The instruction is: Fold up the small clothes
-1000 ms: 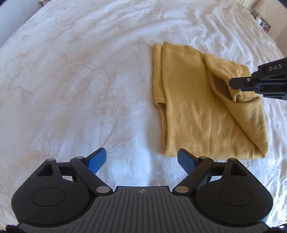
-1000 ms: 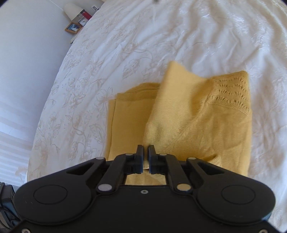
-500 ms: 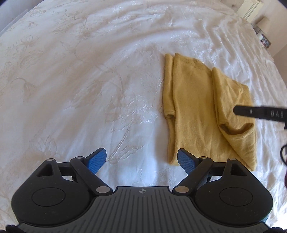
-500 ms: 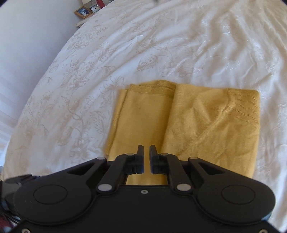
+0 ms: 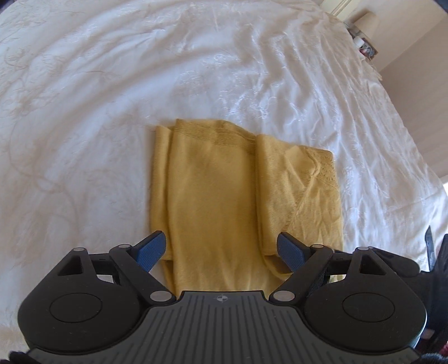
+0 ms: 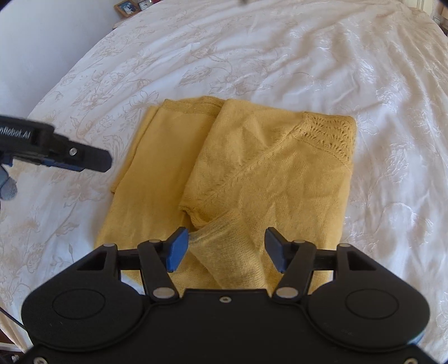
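A mustard-yellow knit garment (image 5: pixel 224 196) (image 6: pixel 252 173) lies folded on the white bedspread, its right part laid over the middle with a lacy knit corner at the far right. My left gripper (image 5: pixel 221 252) hangs open above the garment's near edge, with nothing pressed between its blue pads. My right gripper (image 6: pixel 225 249) hovers over the near right part, jaws opening, and the cloth lies loose under them, not pinched. The left gripper (image 6: pixel 92 159) also shows from the side at the left in the right wrist view.
The white embroidered bedspread (image 5: pixel 112 98) spreads around the garment on all sides. A bedside lamp and small items (image 5: pixel 364 30) stand past the far right corner. Picture frames (image 6: pixel 131 5) sit beyond the bed's far left, by a white wall.
The right gripper laid the folded-over part down and let go, its jaws going from shut to apart. The left gripper moved right, from over bare bedspread to over the garment's near edge.
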The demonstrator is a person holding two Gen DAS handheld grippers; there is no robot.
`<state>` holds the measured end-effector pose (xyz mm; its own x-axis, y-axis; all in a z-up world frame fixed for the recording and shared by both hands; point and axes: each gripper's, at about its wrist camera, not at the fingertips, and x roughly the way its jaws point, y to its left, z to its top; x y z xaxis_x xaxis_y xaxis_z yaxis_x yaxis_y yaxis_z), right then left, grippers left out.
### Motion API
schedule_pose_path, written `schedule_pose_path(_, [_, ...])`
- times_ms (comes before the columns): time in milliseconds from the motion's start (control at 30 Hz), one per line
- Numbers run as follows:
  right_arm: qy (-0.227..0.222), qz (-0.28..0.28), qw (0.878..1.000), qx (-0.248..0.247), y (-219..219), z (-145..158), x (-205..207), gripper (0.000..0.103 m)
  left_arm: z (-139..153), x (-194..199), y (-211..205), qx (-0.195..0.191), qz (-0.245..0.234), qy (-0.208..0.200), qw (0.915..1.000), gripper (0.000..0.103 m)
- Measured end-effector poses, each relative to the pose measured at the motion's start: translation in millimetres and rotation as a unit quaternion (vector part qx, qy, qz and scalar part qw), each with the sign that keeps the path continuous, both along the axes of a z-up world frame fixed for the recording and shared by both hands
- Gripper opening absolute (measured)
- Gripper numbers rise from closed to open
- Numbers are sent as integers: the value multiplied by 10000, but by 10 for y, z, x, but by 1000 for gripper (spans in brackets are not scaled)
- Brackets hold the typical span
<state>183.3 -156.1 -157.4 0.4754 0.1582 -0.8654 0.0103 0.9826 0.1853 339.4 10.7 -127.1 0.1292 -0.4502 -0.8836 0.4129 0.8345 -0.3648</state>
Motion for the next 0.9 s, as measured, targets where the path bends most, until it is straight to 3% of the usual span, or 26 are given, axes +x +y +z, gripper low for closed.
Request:
schedule_pose_path(67, [55, 296, 9995, -22, 82, -29, 4, 63, -47, 38, -153, -107, -88, 134, 9998, 87])
schedule_pose_path(100, [102, 466, 9989, -29, 122, -42, -4, 57, -72, 53, -213, -143, -112, 197, 9996, 87])
schedule_pose_path(133, [186, 620, 9979, -69, 163, -61, -15, 18, -104, 72, -283, -185, -132, 292, 9993, 87])
schedule_pose_path(167, [254, 747, 9968, -111, 206, -80, -40, 12, -132, 84, -342, -229, -145, 377, 9989, 87])
schedule_pose_path(267, [105, 764, 9970, -104, 213, -45, -153, 12, -213, 103, -510, -362, -190, 605, 9973, 87])
schedule_pose_path(433, [-195, 311, 9988, 325, 23, 121, -305, 12, -367, 121, -745, -250, -232, 831, 9960, 87])
schedule_pose_path(633, [-349, -74, 9966, 745, -224, 231, -409, 12, -456, 168, -933, -561, -189, 1048, 9927, 86])
schedule_pose_path(700, [-339, -110, 9963, 784, -247, 227, -431, 12, -469, 195, -994, -671, -100, 1047, 9922, 77])
schedule_pose_path(767, [-328, -138, 9962, 799, -260, 208, -454, 12, -481, 217, -1045, -607, -2, 982, 9933, 37])
schedule_pose_path(833, [-328, -176, 9960, 806, -251, 210, -468, 12, -464, 218, -1097, -281, 54, 711, 9971, 12])
schedule_pose_path(900, [-346, -215, 9959, 808, -247, 234, -478, 12, -394, 190, -1133, -164, -128, 383, 9991, 12])
